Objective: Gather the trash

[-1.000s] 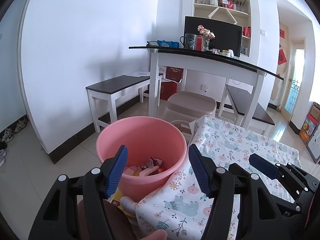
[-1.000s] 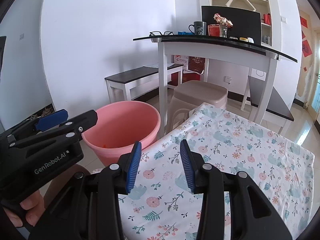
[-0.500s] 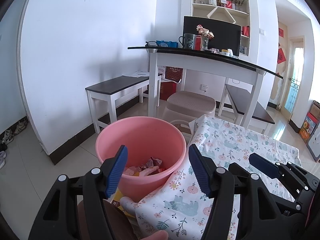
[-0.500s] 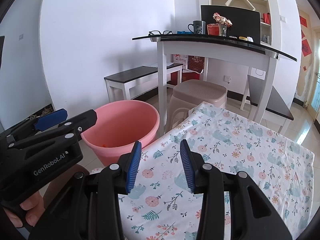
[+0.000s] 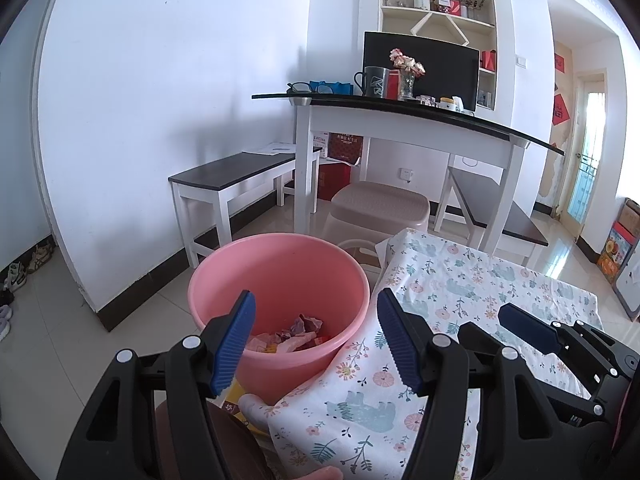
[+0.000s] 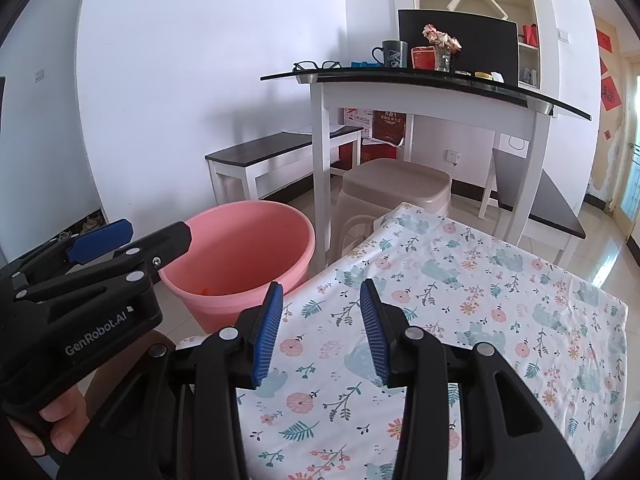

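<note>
A pink plastic bucket (image 5: 280, 272) stands on the floor at the table's left edge, with crumpled wrappers and scraps (image 5: 294, 334) at its bottom. It also shows in the right wrist view (image 6: 244, 256). My left gripper (image 5: 316, 340) is open and empty, held just before the bucket's near rim. My right gripper (image 6: 320, 332) is open and empty above the floral tablecloth (image 6: 480, 304). The left gripper shows from the side in the right wrist view (image 6: 100, 264).
A beige plastic stool (image 5: 380, 208) stands behind the bucket. A white table with a black top (image 5: 400, 120) carries a mug, flowers and a monitor. Dark-topped benches (image 5: 240, 176) flank it. A yellow packet (image 5: 240, 396) lies under the table's near corner.
Both grippers have barely shifted; the views are almost the same. Nothing was taken hold of or let go.
</note>
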`<control>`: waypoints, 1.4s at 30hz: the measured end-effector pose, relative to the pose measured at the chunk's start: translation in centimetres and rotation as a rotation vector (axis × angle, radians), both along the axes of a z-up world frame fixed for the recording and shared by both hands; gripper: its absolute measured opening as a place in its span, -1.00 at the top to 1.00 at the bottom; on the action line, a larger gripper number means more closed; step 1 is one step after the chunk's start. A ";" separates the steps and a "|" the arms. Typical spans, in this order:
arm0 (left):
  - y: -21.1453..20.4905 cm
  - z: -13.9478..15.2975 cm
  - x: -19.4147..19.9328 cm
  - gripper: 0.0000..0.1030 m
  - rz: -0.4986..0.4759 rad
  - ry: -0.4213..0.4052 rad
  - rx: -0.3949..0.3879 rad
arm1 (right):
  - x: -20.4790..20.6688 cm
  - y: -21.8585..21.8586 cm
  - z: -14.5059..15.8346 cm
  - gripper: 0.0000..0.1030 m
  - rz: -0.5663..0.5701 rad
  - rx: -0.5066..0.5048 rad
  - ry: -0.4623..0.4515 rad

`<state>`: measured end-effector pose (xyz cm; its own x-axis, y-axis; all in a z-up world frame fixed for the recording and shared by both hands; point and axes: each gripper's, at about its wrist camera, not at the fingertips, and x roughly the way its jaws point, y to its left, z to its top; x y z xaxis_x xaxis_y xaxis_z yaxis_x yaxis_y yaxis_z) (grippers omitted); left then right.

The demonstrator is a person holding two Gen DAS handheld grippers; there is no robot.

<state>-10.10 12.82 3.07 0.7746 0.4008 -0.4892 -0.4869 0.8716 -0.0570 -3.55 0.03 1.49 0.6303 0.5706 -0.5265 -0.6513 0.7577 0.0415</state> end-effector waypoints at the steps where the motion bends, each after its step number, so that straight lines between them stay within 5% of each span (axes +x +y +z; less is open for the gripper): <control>1: 0.0 0.0 0.0 -0.21 0.001 0.000 -0.001 | 0.0 0.0 0.0 0.21 0.000 0.000 0.000; 42: -1.0 -0.1 0.4 -0.21 -0.051 0.013 0.047 | 1.0 -1.8 0.2 0.21 -0.053 0.029 0.007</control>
